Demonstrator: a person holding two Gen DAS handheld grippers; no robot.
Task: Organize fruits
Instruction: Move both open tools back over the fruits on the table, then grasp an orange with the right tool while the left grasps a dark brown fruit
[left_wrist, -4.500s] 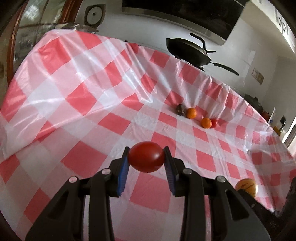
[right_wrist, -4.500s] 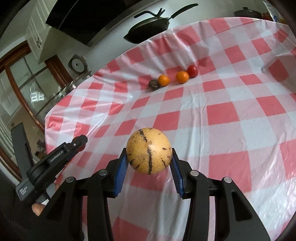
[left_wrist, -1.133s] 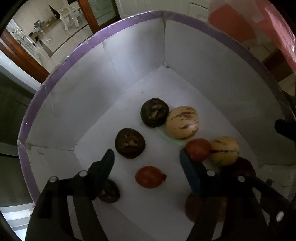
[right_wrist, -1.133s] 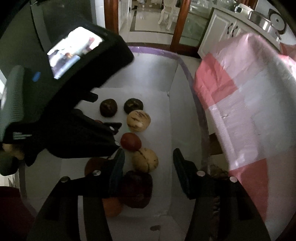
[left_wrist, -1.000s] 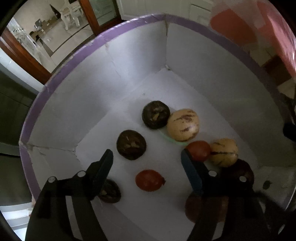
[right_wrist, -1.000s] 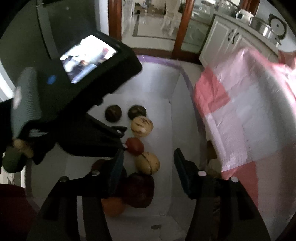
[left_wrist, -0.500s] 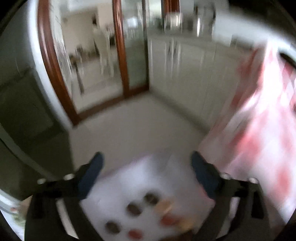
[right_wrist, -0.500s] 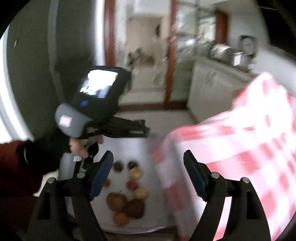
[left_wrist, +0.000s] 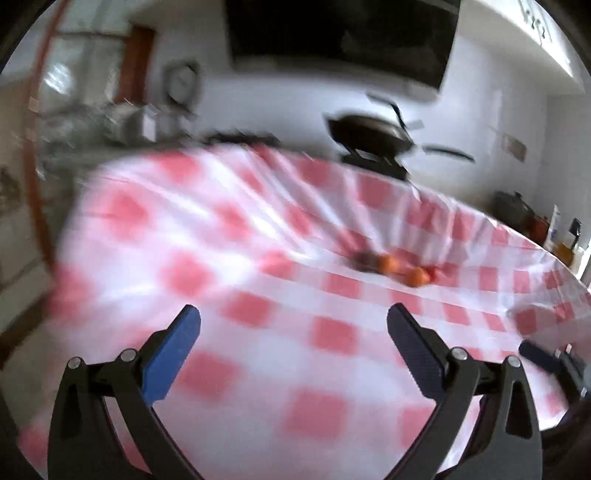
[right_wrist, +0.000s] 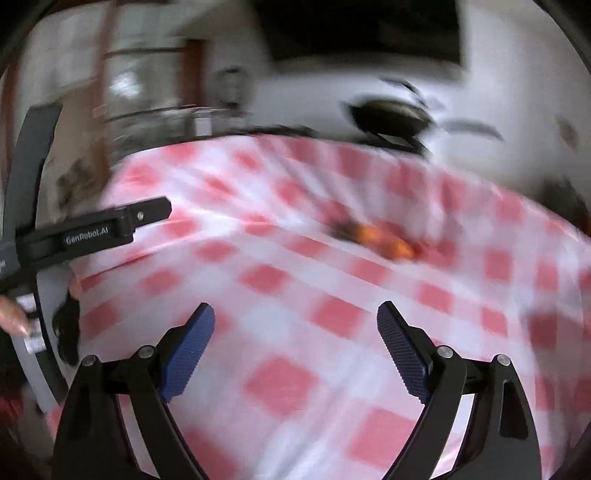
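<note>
Both views are blurred by motion. My left gripper (left_wrist: 293, 310) is open wide and empty above the near part of the red-and-white checked tablecloth (left_wrist: 258, 240). My right gripper (right_wrist: 296, 305) hangs beside it, its jaws still opening with nothing between them. Far across the table lies a small row of fruit: a dark fruit (left_wrist: 364, 260), two oranges (left_wrist: 387, 264) (left_wrist: 415, 276) and a red one (left_wrist: 432, 272). The right wrist view shows the same row, with the oranges (right_wrist: 369, 234) the clearest part. The white fruit box is out of view.
A black wok (left_wrist: 369, 133) stands on the counter behind the table. A black finger arm of the left gripper (right_wrist: 92, 230) crosses the right wrist view's left side, with a person's hand (right_wrist: 11, 314) below it. The table edge drops off at the left.
Both grippers have swung up from the white box of fruit to face the table. Their jaws have spread wider. The box and its fruits have left both views.
</note>
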